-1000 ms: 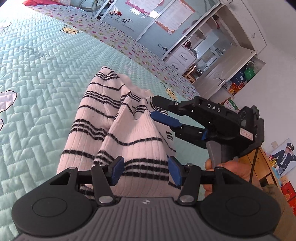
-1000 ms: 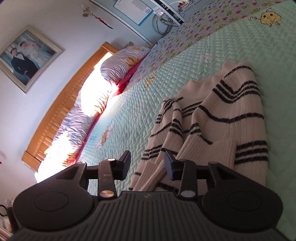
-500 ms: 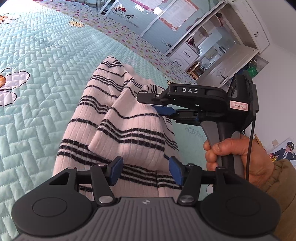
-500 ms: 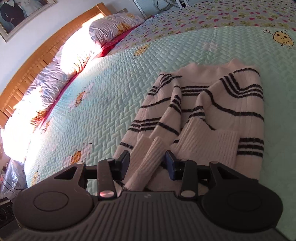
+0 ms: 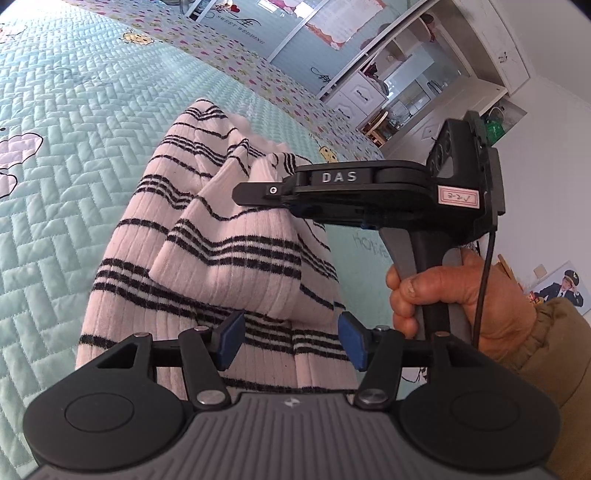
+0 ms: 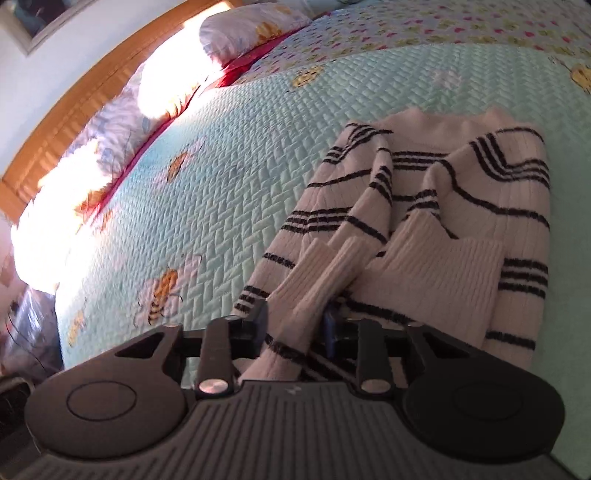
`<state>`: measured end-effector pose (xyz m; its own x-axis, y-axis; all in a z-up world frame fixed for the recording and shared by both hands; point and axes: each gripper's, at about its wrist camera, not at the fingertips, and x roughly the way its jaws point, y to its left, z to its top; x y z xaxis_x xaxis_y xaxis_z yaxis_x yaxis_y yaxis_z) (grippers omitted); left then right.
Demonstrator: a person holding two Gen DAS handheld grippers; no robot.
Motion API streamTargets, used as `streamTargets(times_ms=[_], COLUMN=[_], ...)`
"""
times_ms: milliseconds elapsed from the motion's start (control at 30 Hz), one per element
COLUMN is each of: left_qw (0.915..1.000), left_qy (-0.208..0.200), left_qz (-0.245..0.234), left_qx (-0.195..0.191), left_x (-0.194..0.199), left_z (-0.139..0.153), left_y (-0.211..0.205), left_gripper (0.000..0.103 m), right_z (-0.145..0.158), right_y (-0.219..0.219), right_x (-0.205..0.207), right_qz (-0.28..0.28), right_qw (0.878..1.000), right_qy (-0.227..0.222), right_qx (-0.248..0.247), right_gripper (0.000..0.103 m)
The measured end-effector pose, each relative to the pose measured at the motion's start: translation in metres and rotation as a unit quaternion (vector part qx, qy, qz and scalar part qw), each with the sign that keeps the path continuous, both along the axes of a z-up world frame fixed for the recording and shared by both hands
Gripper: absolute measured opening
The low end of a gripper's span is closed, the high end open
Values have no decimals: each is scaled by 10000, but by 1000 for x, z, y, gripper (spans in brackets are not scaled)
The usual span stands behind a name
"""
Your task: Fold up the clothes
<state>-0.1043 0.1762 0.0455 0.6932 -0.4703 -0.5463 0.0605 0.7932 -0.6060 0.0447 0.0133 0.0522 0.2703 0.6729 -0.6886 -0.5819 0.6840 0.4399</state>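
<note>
Now the right tool (image 6: 293, 330) is clamped on a ribbed cream sleeve cuff (image 6: 317, 280), its jaws having just been closing, with the knit pinched between the pads. The left tool (image 5: 290, 338) stands with its blue pads (image 5: 229, 338) apart, nothing between them, poised just over the near hem.

Both sit at the cream ribbed sweater with black stripes (image 5: 221, 251), which lies bunched and partly folded on the bed, sleeves drawn in over the body. Under it, the mint-green quilted bedspread (image 6: 229, 177), stitched in a herringbone pattern with little bee patches, and a floral border along the far edge.

The left view shows the right tool (image 5: 255, 192) side-on, a black body lettered DAS, its tip at the sweater's fold, and the person's right hand (image 5: 443, 295) round the handle with an olive sleeve cuff (image 5: 546, 332) behind. It also takes in a white cabinet with open shelves (image 5: 406, 92); the things on those shelves are too small to tell.

The right view gives instead the wooden headboard (image 6: 85, 103) and sunlit floral pillows (image 6: 236, 33), glare washing out much of that side.
</note>
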Motion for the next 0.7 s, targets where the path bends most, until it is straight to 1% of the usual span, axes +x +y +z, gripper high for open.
streamTargets(times_ms=[67, 133, 167, 233, 367, 433, 467, 533, 600, 633, 700], left_qw=[9998, 9993, 9990, 9986, 9977, 9974, 9972, 9963, 9934, 9911, 9861], left_qy=[-34, 10, 66, 180, 258, 226, 171, -24, -362, -537, -764], left_qz=[-99, -165, -185, -205, -224, -187, -119, -8, 55, 68, 71], left_qx=[183, 332, 389, 449, 583, 664, 716, 861, 1088, 1217, 1471], left_x=[-4, -5, -5, -4, -3, -2, -2, 1, 9, 14, 28], left_z=[0, -4, -6, -12, -19, -19, -16, -9, 2, 8, 16], left_y=[-6, -9, -11, -12, -16, -17, -18, -19, -21, -23, -28], left_gripper=[58, 59, 59, 59, 59, 59, 59, 59, 59, 60, 60], right_z=[8, 23, 27, 29, 24, 25, 26, 31, 27, 19, -9], right_y=[2, -1, -1, 0, -2, -2, -4, -22, -50, -66, -90], right_x=[-13, -32, -40, -52, -65, -62, -59, -44, -15, 3, 31], right_qz=[341, 951, 1171, 1489, 1937, 1964, 1908, 1476, 473, -151, -1146], right_qw=[9984, 9892, 9854, 9807, 9732, 9711, 9706, 9692, 9683, 9633, 9533], right_qy=[-299, -631, -722, -791, -741, -770, -817, -915, -971, -849, -348], right_qx=[343, 916, 998, 995, 997, 1117, 1221, 1745, 2252, 2543, 2771], right_gripper=[10, 10, 10, 10, 10, 10, 10, 10, 10, 10, 10])
